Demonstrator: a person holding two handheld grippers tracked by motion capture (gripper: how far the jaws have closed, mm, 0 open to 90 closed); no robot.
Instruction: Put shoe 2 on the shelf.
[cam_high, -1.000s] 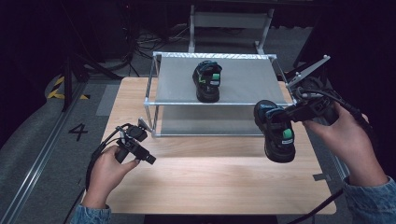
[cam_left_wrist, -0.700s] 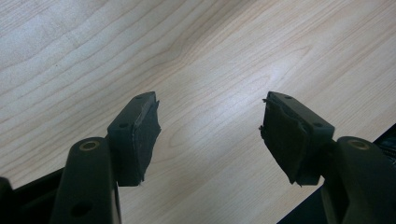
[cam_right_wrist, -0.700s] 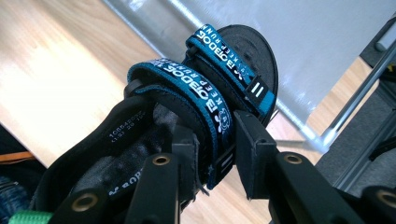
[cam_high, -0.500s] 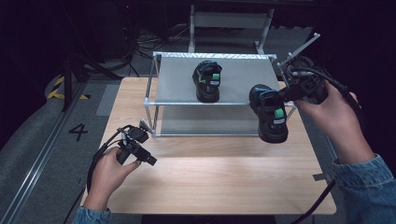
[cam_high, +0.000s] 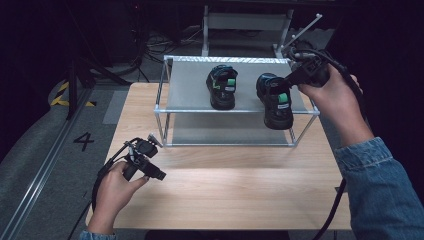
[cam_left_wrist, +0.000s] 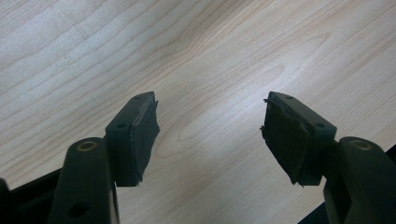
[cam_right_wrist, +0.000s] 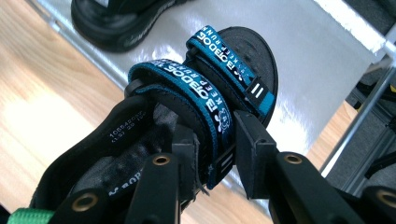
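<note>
Right gripper pinching blue "KEEP RUNNING" strap of black sandal, held over rack top shelf's front right corner, beside second sandal. Left gripper spread, over table.

- High view looks forward and down from above the person's side, wide over the table.
- Left gripper view hovers close, facing that tabletop.
- Right gripper view peers close at the rack, shared with the high view.
</note>
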